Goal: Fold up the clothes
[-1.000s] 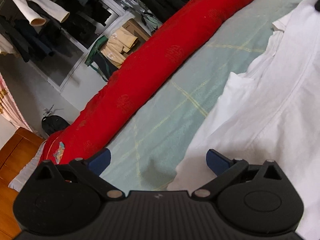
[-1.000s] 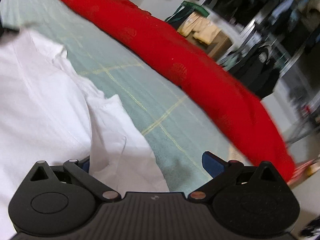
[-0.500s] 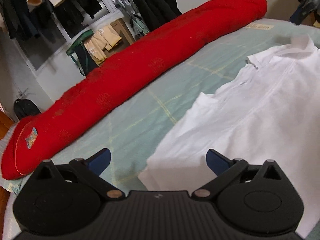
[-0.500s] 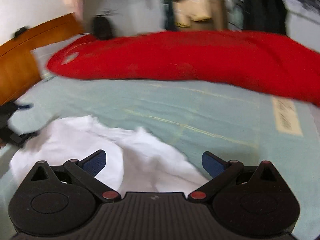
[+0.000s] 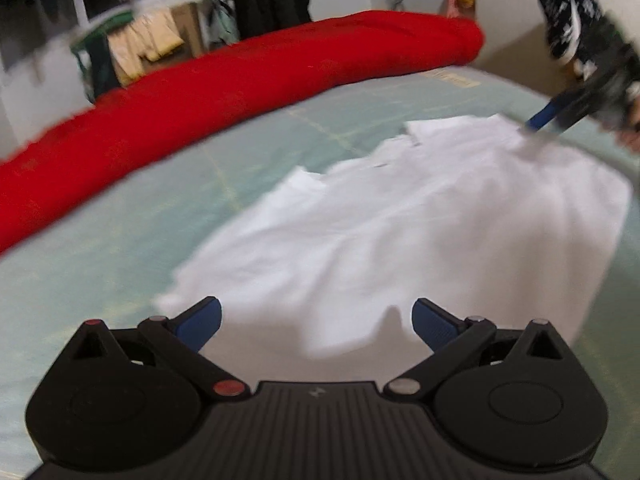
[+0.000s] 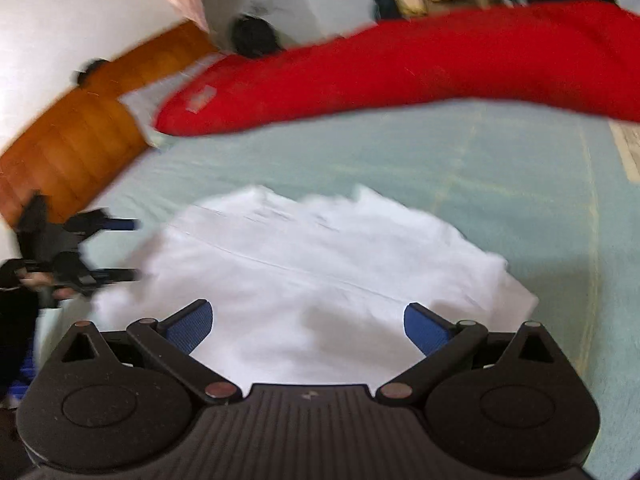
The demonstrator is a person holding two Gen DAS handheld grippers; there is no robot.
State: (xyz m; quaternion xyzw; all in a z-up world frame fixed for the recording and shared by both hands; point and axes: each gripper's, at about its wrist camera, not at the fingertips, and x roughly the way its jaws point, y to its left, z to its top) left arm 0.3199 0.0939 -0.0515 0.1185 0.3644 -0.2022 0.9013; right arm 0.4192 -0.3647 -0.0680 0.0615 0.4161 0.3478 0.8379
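Looking along the left gripper (image 5: 316, 316): jaws apart, empty. The white shirt (image 5: 420, 232) lies flat on the bed (image 5: 132, 248), directly ahead of the jaws, long axis running away toward the collar, where the right gripper (image 5: 560, 114) is.

Right wrist view: right gripper (image 6: 308, 322), jaws apart, empty, shirt (image 6: 304, 272) just ahead; left gripper (image 6: 108, 248) at the far hem. Each is equally near its own end.

A second ago both sat lower beside rumpled sleeves; the shirt now lies spread.
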